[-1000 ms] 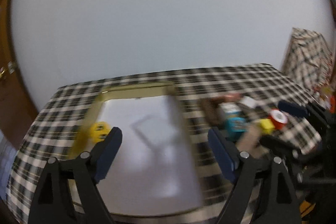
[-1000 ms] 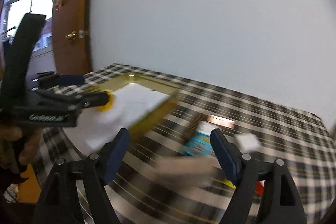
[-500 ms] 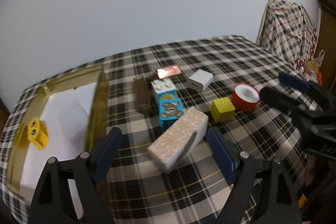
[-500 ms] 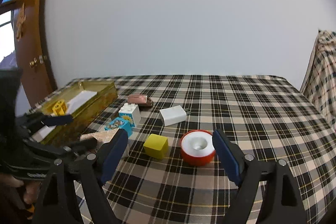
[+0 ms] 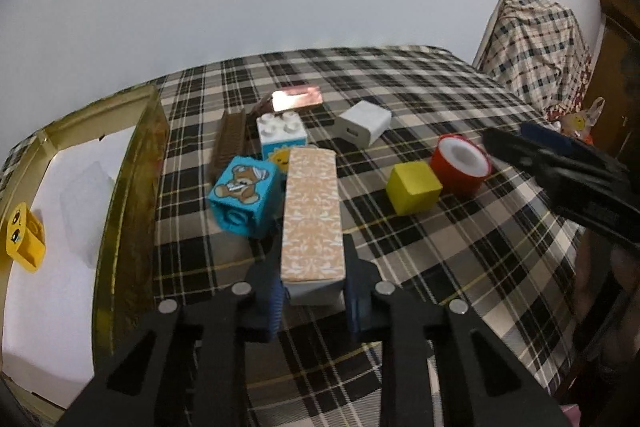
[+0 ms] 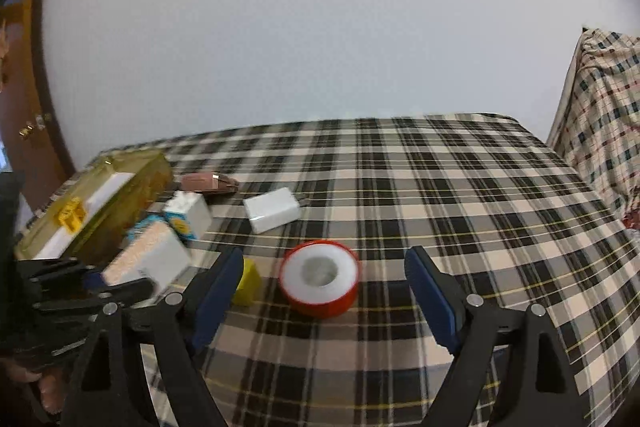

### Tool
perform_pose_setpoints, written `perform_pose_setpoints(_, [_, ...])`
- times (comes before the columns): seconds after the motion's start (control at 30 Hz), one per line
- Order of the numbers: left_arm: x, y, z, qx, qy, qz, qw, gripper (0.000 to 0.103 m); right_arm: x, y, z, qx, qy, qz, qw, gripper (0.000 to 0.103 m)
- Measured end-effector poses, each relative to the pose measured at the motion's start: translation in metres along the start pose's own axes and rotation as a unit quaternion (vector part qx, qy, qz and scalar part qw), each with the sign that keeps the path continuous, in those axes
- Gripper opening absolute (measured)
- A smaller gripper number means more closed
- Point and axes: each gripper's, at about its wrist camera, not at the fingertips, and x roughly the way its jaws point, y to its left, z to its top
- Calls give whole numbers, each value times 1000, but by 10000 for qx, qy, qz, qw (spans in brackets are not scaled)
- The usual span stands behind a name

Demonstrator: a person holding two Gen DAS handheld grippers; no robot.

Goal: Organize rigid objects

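The patterned box (image 5: 312, 223) hides part of the blue bear block (image 5: 244, 195).

Left claw (image 5: 314, 291) clamped, angled down; right claw (image 6: 324, 301) spread wide.

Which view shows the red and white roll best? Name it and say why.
The right wrist view: the red and white roll lies centred ahead of the open right hand-held gripper, its white top and red wall unobstructed. The left wrist view shows the same roll smaller, off to the right beside the yellow cube.
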Motion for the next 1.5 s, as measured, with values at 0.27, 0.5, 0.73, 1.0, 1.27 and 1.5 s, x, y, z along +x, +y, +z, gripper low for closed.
perform_pose_setpoints(0.27, [-9,3,1,19,-244,49,9997,23,35,-3,10,92,571,-41,9983,85])
perform_pose_setpoints(0.5, [-12,9,0,-136,-304,58,9994,23,64,-1,7,-36,1216,-166,9924,84])
perform_pose_setpoints(0.73, [-20,9,-2,-166,-502,148,9985,23,66,-3,7,-113,1279,-146,9916,57])
perform_pose_setpoints(1.0, [-28,9,-2,-189,-737,290,9967,23,42,13,8,-334,672,-170,9970,57])
perform_pose_setpoints(1.27, [-41,10,-5,-214,-1121,476,9923,23,24,16,11,-317,197,-54,9993,57])
perform_pose_setpoints(1.5, [-41,18,-2,-367,-1198,535,9907,23,12,16,12,-206,-159,-45,9997,58])
